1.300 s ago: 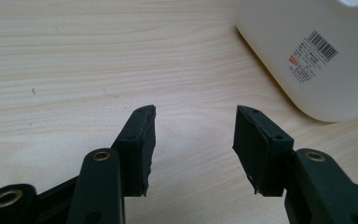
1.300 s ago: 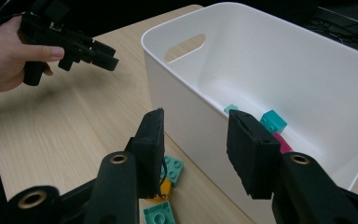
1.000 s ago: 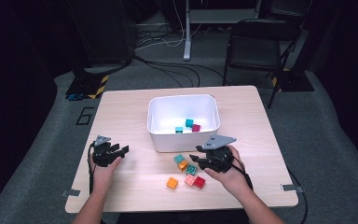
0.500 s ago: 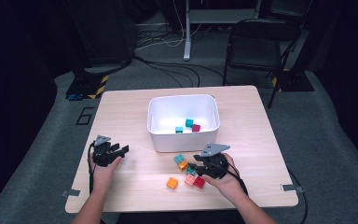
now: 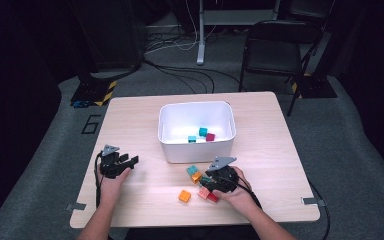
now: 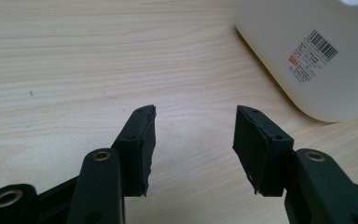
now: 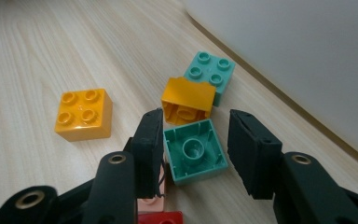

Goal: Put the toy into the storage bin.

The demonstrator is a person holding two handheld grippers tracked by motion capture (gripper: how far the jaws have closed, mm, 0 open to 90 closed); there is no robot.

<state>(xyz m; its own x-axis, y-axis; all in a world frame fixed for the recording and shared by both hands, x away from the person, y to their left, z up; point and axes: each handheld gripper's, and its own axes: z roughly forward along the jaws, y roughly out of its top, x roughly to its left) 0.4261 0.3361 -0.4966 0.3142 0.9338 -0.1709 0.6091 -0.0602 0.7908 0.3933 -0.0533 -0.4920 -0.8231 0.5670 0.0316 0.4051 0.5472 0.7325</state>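
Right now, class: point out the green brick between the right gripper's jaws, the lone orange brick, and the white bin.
green brick [image 7: 195,156], right gripper view, hollow underside.
orange brick [image 7: 83,114], right gripper view, studded top.
white bin [image 5: 198,149], high view, near outer wall.

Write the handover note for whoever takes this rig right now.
Left gripper: open, idle on the table left of the white bin.
Right gripper: open, fingers either side of an upside-down green brick, not closed on it.
Done: three bricks in the bin: two teal, one dark red.
Left on the table: green brick, two orange, teal, pink and red under the gripper.
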